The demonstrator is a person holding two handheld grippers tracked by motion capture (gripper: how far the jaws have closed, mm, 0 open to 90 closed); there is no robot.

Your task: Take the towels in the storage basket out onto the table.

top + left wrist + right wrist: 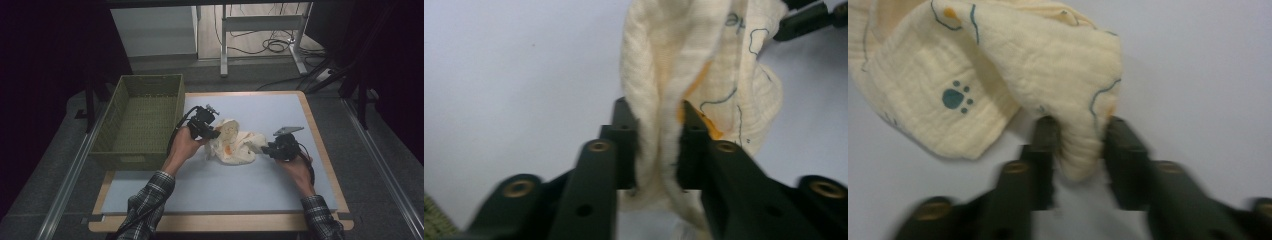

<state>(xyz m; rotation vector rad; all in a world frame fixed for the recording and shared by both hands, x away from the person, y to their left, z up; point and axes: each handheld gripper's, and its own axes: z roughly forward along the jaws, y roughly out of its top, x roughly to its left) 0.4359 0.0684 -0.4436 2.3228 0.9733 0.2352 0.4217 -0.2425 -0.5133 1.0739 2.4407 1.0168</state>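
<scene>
Two black two-jaw grippers pinch one crumpled cream muslin cloth [235,145] printed with blue outlines, a teal paw and orange patches; it lies bunched at the middle of the pale grey table mat [225,187]. From the cloth, the left gripper [212,134] sits at nine o'clock, its jaws pressed on a thick fold, and the right gripper [264,148] at three o'clock, its jaws clamped on a rounded edge. At ten o'clock from the cloth stands an olive-green woven rectangular basket [116,122], nothing seen inside. The step in hand looks like taking hold of opposite edges. The next move probably calls for lifting both ends together and drawing them apart evenly to spread the cloth, without either fold slipping
</scene>
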